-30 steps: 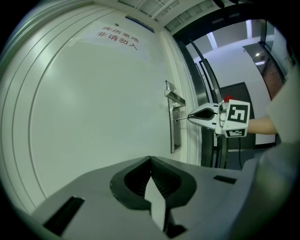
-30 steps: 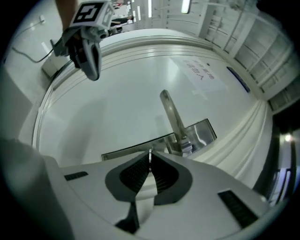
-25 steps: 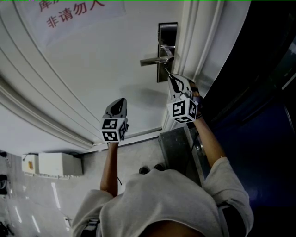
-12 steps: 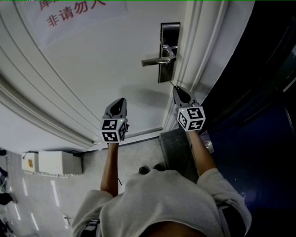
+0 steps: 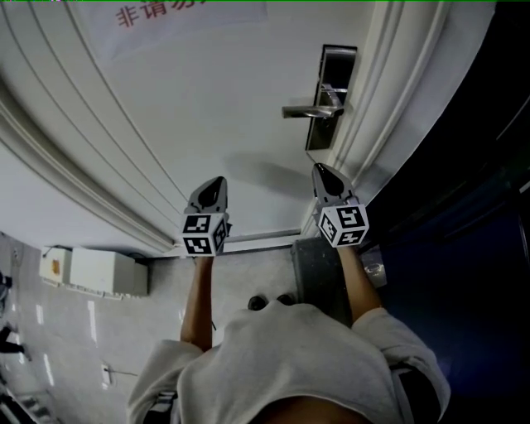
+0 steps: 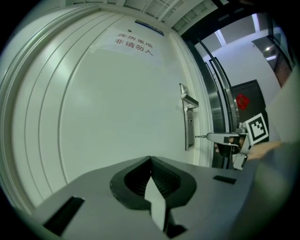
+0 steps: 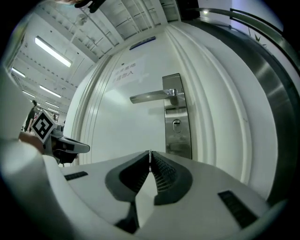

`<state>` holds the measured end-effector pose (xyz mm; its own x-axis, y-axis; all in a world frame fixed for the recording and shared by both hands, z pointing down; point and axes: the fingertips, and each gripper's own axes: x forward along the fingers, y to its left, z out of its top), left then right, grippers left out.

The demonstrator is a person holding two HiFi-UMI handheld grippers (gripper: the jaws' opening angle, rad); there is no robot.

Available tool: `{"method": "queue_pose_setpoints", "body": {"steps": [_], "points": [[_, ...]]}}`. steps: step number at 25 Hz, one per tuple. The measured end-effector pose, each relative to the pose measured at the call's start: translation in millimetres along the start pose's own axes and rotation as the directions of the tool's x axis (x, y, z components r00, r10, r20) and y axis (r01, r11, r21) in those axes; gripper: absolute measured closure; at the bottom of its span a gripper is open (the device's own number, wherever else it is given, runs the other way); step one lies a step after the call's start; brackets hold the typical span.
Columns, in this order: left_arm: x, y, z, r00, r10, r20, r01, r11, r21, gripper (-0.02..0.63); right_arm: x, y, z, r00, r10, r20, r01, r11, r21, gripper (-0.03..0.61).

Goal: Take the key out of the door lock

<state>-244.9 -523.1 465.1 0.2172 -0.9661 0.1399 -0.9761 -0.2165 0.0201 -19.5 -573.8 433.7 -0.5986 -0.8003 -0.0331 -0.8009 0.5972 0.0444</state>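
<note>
A steel lock plate (image 5: 335, 74) with a lever handle (image 5: 310, 110) sits on the white door. In the right gripper view its keyhole (image 7: 176, 124) shows bare. My right gripper (image 5: 319, 168) hangs a little below the plate, apart from it, shut on the key. The key's thin edge (image 7: 149, 157) shows between the pads, and its shaft (image 6: 200, 136) sticks out of the tips in the left gripper view. My left gripper (image 5: 219, 180) is further left, in front of the plain door panel, shut with nothing in it.
A notice with red lettering (image 5: 166, 12) hangs high on the door. Right of the door frame (image 5: 373, 124) is a dark glass panel (image 5: 464, 207). A white box (image 5: 99, 272) lies on the floor at the left, and a grey block (image 5: 319, 273) stands at the door's foot.
My right gripper has drawn back from the lock plate, where its tips stood at the keyhole, and now holds the key clear of the door. The left gripper has stayed put.
</note>
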Motion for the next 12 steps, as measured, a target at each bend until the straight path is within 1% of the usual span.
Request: {"method": "queue_pose_setpoints", "body": {"steps": [7, 12], "points": [[-28.9, 36.2, -8.5, 0.995, 0.100, -0.003, -0.100, 0.995, -0.027, 0.595, 24.0, 38.5, 0.1, 0.997, 0.083, -0.006, -0.083, 0.996, -0.020, 0.548], [-41.3, 51.2, -10.9, 0.990, 0.141, 0.000, -0.141, 0.989, -0.033, 0.595, 36.5, 57.2, -2.9, 0.992, 0.122, -0.013, -0.122, 0.992, -0.027, 0.548]]}}
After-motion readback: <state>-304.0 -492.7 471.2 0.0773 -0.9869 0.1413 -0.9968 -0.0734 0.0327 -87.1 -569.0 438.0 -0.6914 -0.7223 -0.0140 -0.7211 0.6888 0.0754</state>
